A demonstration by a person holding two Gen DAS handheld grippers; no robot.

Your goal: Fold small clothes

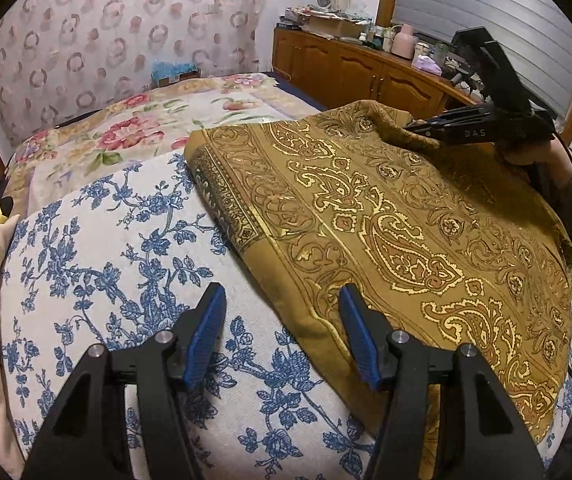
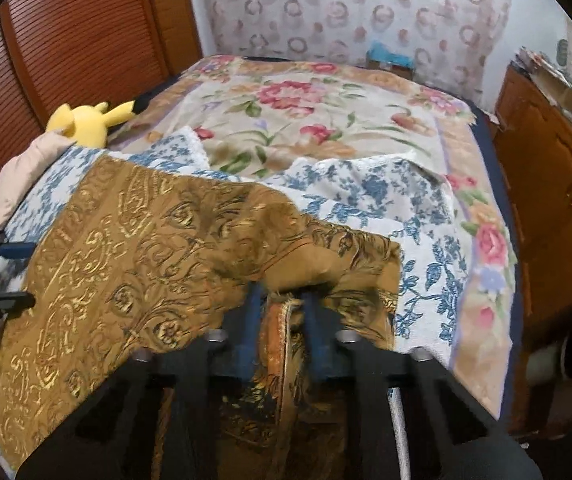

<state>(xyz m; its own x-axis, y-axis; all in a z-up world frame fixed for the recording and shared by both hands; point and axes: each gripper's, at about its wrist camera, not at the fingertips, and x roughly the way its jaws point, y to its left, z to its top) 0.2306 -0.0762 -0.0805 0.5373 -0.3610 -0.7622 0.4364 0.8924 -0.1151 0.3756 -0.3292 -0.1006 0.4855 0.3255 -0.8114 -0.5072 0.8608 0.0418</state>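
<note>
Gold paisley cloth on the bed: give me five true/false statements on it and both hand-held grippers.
1. The right hand-held gripper is shut on the gold paisley cloth. True.
2. The left hand-held gripper is clamped on the cloth. False: it is open, with the cloth's edge near one finger.
3. The cloth lies on a blue floral cover. True.
4. The yellow plush toy sits on top of the cloth. False: it sits apart, by the wooden louvred panel.
5. The cloth is plain white. False: gold with paisley patterning.

The right gripper (image 2: 282,300) pinches the gold paisley cloth (image 2: 126,248) between its fingers (image 2: 318,320) on the bed (image 2: 326,120).
</note>
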